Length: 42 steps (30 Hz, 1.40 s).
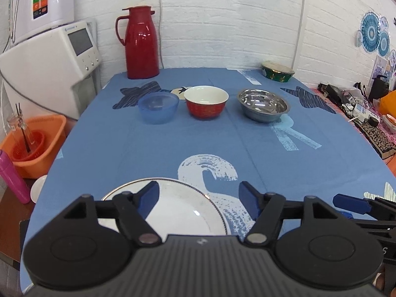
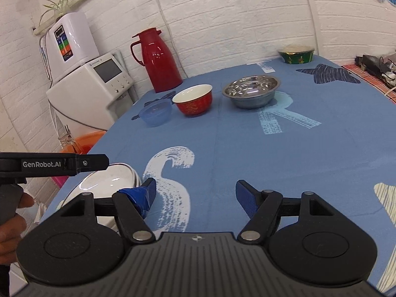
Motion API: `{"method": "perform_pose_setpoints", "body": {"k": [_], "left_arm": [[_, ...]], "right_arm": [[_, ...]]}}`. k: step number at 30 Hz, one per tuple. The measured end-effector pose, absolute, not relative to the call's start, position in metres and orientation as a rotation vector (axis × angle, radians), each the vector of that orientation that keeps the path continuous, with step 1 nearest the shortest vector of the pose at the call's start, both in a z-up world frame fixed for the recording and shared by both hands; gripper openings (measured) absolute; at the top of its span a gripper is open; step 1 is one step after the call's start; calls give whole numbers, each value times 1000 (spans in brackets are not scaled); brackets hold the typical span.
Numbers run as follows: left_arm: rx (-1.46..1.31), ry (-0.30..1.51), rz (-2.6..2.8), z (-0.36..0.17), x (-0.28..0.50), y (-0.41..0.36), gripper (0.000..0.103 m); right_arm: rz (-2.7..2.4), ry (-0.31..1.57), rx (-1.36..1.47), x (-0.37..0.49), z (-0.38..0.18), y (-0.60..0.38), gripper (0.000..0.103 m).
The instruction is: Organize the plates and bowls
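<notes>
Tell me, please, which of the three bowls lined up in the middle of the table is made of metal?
The steel bowl, rightmost of the row, shiny and reflective; the red bowl sits in the middle and the blue translucent bowl on the left.

A red thermos jug [image 1: 139,43] stands at the far edge of the blue printed tablecloth [image 1: 173,143], against the white brick wall [image 1: 222,24]. Left of the table: a white countertop appliance [image 1: 49,66] with a screen, a smaller white unit [image 1: 44,0] on top of it. Lower left: an orange basin [image 1: 37,146] and a pink bottle [image 1: 12,178].
</notes>
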State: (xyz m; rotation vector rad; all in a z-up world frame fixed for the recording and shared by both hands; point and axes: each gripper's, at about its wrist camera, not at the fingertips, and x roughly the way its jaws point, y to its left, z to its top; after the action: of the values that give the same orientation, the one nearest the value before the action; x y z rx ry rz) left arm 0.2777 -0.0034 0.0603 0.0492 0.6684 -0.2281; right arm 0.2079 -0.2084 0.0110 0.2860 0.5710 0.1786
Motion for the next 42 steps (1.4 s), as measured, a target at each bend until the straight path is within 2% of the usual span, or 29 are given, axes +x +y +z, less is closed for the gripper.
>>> {"method": "perform_pose_setpoints", "body": {"k": [7,10,15,19,26,31,36,37,38,39,40,42], "left_arm": [[98,707,-263,56,311,-52,70],[72,768,-293,54,339,-75,71],[-190,957,-358,43,424,-99,71],[-392,1052,-342,29,487,-112,71],[-455,1035,-197,16,549,-131,71],[-434,1026,-107,4,572,-137,71],[-396,1013,-70,-10,582,-146,47],[-369,1014,-74,-10,584,-149,17],[-362,1029,-89,-12,586,-150,11],[-364,1034,-106,-12,585,-149,11],[-344,1038,-102,-11,582,-150,11],[-314,1036,-111,-8,570,-148,10]], "right_arm": [[137,657,318,236,-1,-257,57],[125,637,309,254,4,-283,57],[27,599,251,317,22,-325,57],[58,639,248,384,27,-341,58],[90,764,149,497,10,-326,58],[82,825,87,538,-11,-315,57],[140,807,51,546,-24,-305,53],[144,799,29,545,-24,-301,49],[152,795,8,542,-24,-298,47],[171,792,-4,539,-23,-295,36],[195,796,-5,533,-22,-293,31],[212,815,-21,526,-19,-288,29]]}}
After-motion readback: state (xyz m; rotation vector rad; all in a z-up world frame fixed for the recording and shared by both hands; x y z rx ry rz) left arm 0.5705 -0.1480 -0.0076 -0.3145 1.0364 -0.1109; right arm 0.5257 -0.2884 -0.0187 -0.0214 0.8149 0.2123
